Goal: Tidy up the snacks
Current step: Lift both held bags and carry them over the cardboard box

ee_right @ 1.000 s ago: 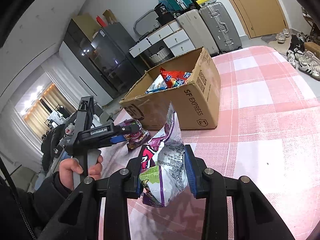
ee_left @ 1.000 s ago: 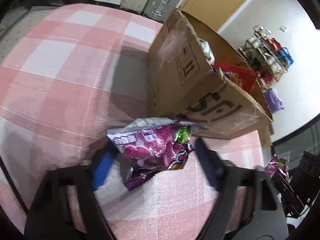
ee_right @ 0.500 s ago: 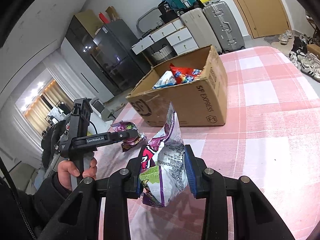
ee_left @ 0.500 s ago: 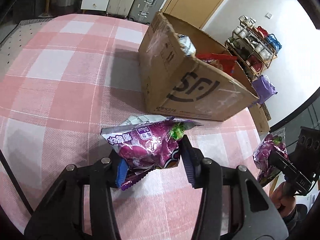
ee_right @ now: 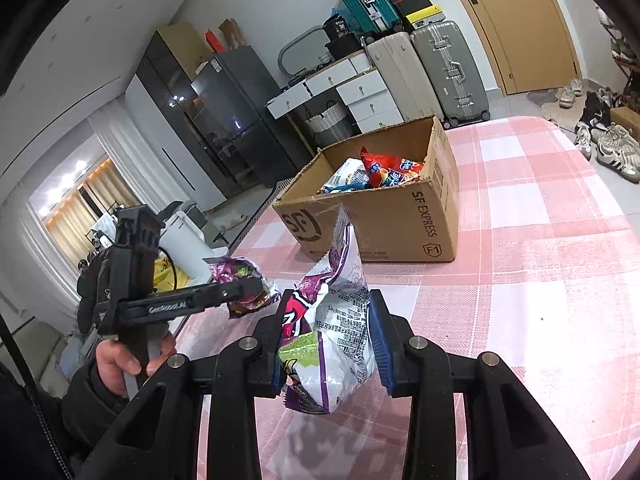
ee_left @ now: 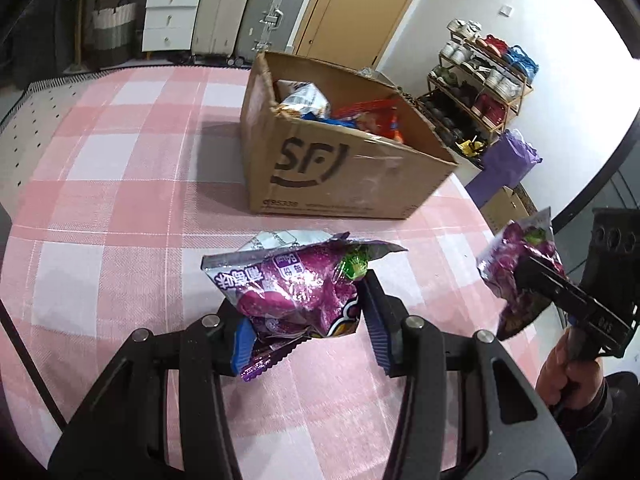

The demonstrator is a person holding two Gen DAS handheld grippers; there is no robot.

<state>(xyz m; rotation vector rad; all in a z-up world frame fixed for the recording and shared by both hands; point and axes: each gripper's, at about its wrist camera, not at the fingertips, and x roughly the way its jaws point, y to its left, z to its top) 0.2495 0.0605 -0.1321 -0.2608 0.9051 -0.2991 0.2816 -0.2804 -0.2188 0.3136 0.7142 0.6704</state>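
My left gripper [ee_left: 310, 330] is shut on a purple snack bag [ee_left: 296, 284] and holds it above the pink checked tablecloth [ee_left: 120, 208]. My right gripper [ee_right: 330, 344] is shut on a second purple and white snack bag [ee_right: 340, 320], also held off the table. Each gripper shows in the other's view: the right one with its bag [ee_left: 520, 276] at the right edge, the left one with its bag [ee_right: 240, 284] at the left. An open SF cardboard box [ee_left: 340, 172] with several snack packs inside stands ahead of both; it also shows in the right wrist view [ee_right: 384, 224].
The box's near wall [ee_right: 316, 228] rises between the grippers and the snacks inside. The table edge [ee_left: 496, 236] runs close on the right of the box. Suitcases [ee_right: 444, 68], drawers [ee_right: 360, 92] and a shoe rack [ee_left: 480, 76] stand beyond the table.
My left gripper has closed on the purple bag and lifted it off the cloth, pulling back from the box. The right gripper keeps its bag and has drifted slightly.
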